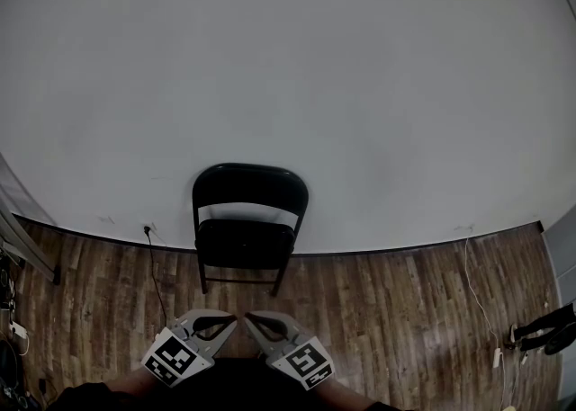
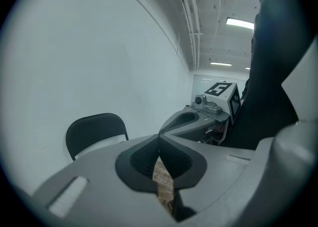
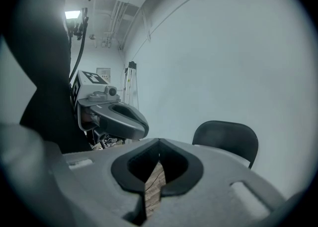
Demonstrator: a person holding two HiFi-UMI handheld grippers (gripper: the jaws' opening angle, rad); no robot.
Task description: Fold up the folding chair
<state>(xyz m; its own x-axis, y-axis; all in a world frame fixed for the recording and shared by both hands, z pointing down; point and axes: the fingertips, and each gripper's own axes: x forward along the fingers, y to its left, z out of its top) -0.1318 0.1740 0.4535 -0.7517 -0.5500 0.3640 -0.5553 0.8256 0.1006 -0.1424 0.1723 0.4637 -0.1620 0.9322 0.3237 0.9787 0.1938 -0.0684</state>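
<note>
Folding chair [image 1: 248, 225], black, stands unfolded on the wood floor [image 1: 396, 310] against the white wall [image 1: 297, 67], well apart from both grippers. Left gripper [image 1: 229, 320] and right gripper [image 1: 252, 319] have jaws closed together, nothing between them, tips nearly touching

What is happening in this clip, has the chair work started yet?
A person faces a black folding chair, holding the left tongs and the right tongs low in front of them, tips close together. Both tongs are shut with nothing between them. The chair is unfolded, seat down, on the wooden floor against the white wall. Neither tool touches it, so folding has not begun.
</note>
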